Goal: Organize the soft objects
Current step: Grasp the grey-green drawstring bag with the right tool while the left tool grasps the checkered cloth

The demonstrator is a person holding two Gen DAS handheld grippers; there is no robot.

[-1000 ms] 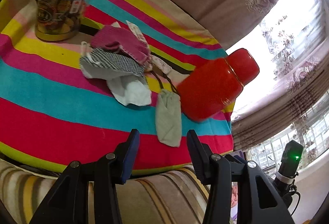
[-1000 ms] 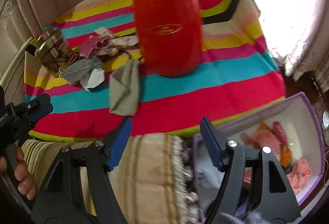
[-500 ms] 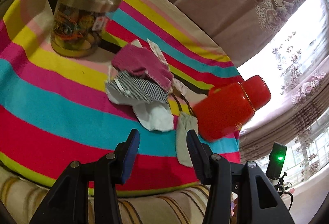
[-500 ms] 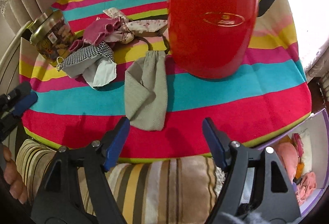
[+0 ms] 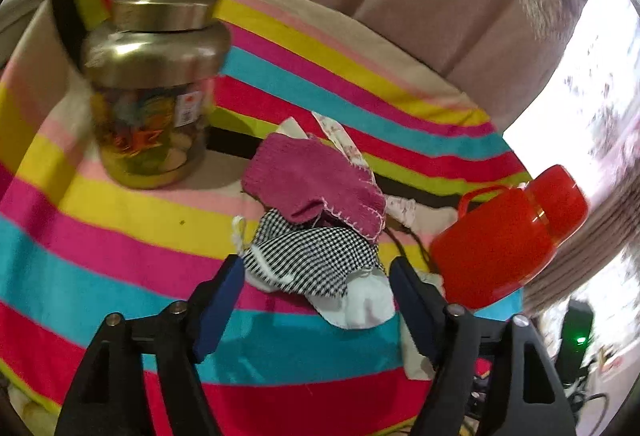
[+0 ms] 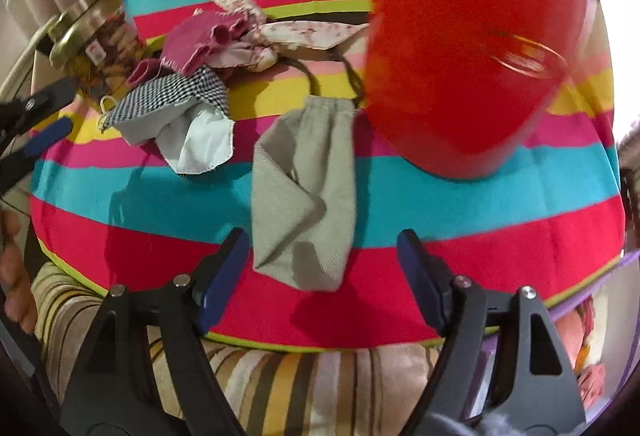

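A pile of soft cloths lies on the striped tablecloth [image 5: 100,236]: a magenta knit cloth [image 5: 316,179], a black-and-white checked cloth [image 5: 312,260] over a white piece [image 5: 364,304], and a floral strip [image 6: 312,31]. A grey-green drawstring pouch [image 6: 308,191] lies apart, nearer the table's front edge. My left gripper [image 5: 314,300] is open, its jaws either side of the checked cloth's near edge. My right gripper [image 6: 322,272] is open, its jaws straddling the pouch's lower end. Both are empty.
A glass jar with a gold lid [image 5: 152,87] stands left of the pile. A red lidded jar [image 6: 468,47] stands right of the pouch, close to my right gripper. A purple box [image 6: 592,348] holding pink soft things sits low right, below the table edge.
Both grippers have moved forward over the table. The left has closed in on the checked cloth, the right on the grey-green pouch. Both stay open.
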